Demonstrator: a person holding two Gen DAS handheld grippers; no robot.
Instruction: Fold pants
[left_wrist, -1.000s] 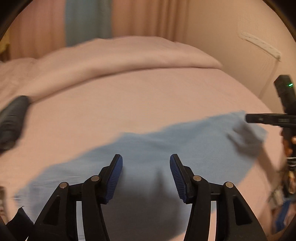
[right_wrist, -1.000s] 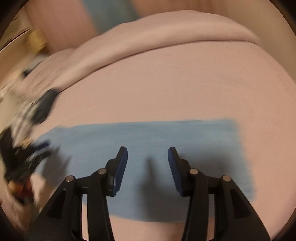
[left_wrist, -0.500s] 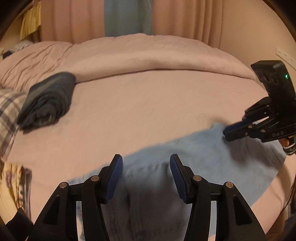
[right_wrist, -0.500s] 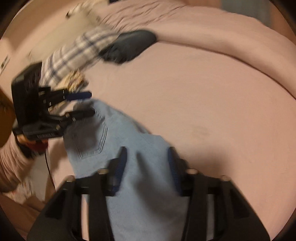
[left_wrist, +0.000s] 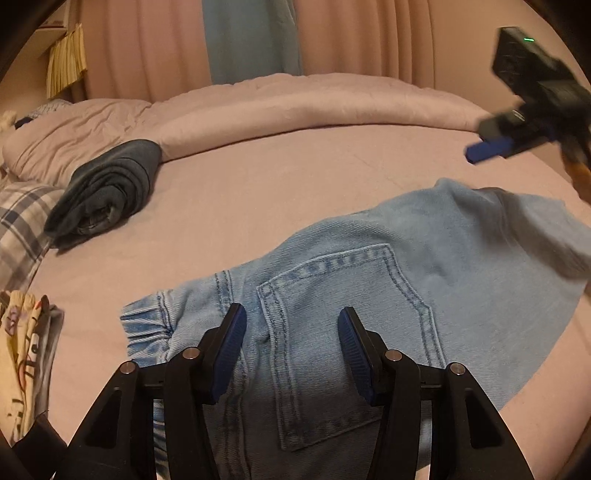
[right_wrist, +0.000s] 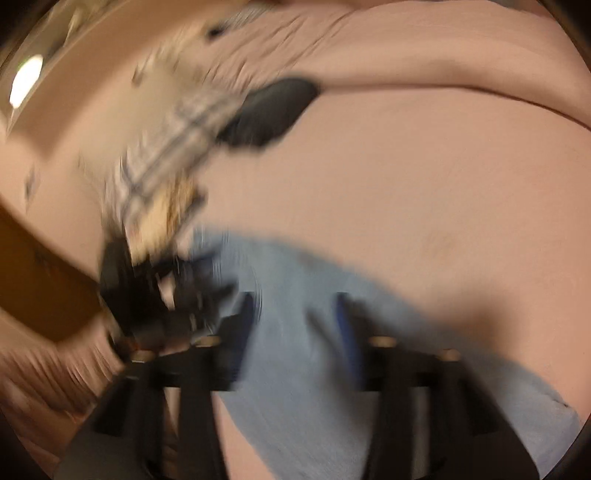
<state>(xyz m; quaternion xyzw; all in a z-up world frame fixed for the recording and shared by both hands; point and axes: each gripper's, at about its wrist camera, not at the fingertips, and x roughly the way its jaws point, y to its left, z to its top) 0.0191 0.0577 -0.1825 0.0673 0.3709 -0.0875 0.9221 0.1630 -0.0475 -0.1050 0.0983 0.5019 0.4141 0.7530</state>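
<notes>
Light blue jeans (left_wrist: 369, 280) lie on the pink bed (left_wrist: 280, 184), back pocket up, elastic waistband at the lower left. My left gripper (left_wrist: 291, 314) hovers open over the pocket and waistband, with nothing pressed between its pads. At the upper right my right gripper (left_wrist: 487, 147) hangs above the far end of the jeans, clear of the cloth. The right wrist view is blurred. In it my right gripper (right_wrist: 295, 306) has its jaws opening over the jeans (right_wrist: 288, 273), with no cloth gripped. The left gripper (right_wrist: 192, 288) is a dark smear at the left.
A folded dark garment (left_wrist: 107, 192) lies at the left of the bed, with plaid cloth (left_wrist: 22, 221) and a printed yellow cloth (left_wrist: 22, 350) beside the left edge. A rolled pink duvet (left_wrist: 295, 107) runs along the back, below the curtains (left_wrist: 147, 48).
The left gripper has come closer to the waistband and pocket. The right gripper, which was at the far end of the jeans, has lifted off it, and its view has swung left.
</notes>
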